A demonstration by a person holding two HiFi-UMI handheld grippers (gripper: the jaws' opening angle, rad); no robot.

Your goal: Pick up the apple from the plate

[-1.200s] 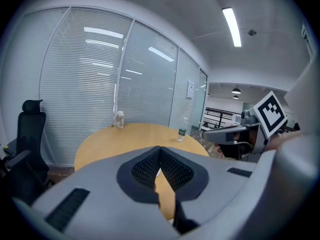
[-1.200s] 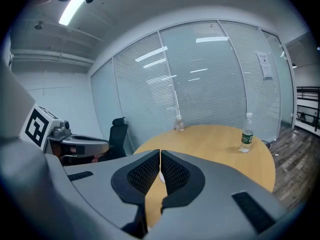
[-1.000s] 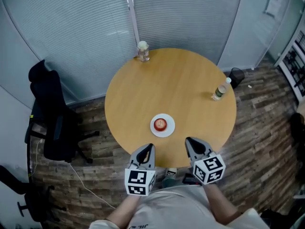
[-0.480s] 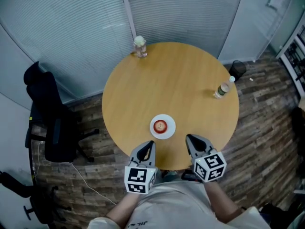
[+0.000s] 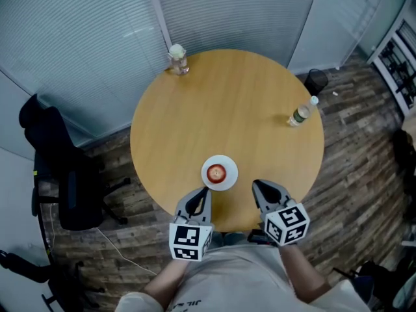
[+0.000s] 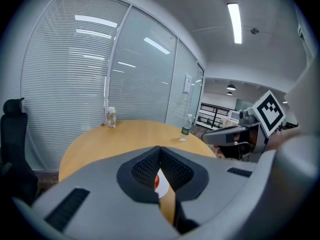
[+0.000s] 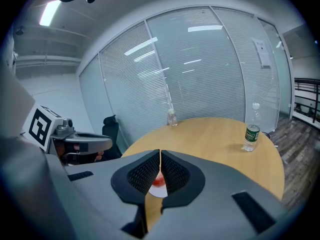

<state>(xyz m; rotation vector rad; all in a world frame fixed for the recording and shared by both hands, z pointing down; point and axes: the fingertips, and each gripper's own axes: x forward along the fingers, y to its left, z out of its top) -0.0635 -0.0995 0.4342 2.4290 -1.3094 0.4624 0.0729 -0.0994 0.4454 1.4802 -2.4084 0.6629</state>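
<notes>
A red apple (image 5: 217,171) sits on a small white plate (image 5: 227,180) near the front edge of the round wooden table (image 5: 227,109). My left gripper (image 5: 203,192) is shut and empty, its tip just short of the plate's near left rim. My right gripper (image 5: 257,186) is also shut and empty, a little to the right of the plate. In the left gripper view a sliver of the apple (image 6: 157,181) shows below the closed left gripper (image 6: 160,149). In the right gripper view the apple (image 7: 159,180) and plate (image 7: 159,190) peek from under the closed right gripper (image 7: 160,152).
A plastic water bottle (image 5: 299,114) stands at the table's right edge and a glass jar (image 5: 177,60) at its far edge. A black office chair (image 5: 65,174) stands on the floor to the left, and a small black bin (image 5: 316,80) beyond the table on the right.
Both grippers have moved forward over the table edge, closer to the plate. The head view has shifted, so the table sits slightly more to the left. Both stay shut.
</notes>
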